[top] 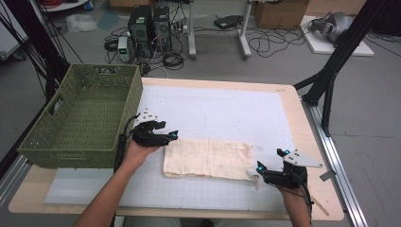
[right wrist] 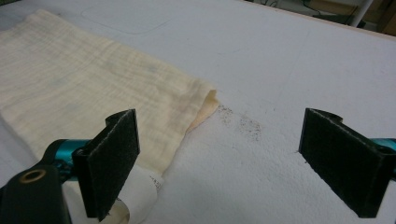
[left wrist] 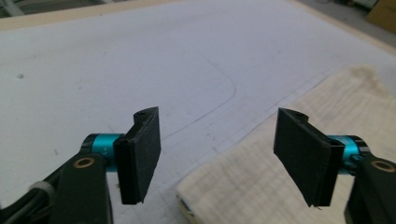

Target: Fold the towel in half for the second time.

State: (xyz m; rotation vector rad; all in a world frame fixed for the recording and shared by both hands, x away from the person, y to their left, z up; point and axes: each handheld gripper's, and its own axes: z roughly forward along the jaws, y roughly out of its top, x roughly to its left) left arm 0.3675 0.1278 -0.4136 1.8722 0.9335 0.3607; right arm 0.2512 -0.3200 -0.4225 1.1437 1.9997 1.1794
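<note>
High view: cream folded cloth [top: 208,158], flat; left tool [top: 171,136] and right tool [top: 261,166] wide, empty.

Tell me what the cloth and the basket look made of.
Cloth: likely thin woven cotton, cream, matte; faint checked weave, soft folded edges. Basket: looks like woven plastic or dyed wicker, olive green, matte; open lattice walls, cut-out handle.

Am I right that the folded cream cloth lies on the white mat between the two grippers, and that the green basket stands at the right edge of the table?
Not quite: the green basket stands at the left edge of the table, as the high view shows. The rest holds: the folded cream cloth lies on the white mat between the left gripper and the right gripper.
</note>
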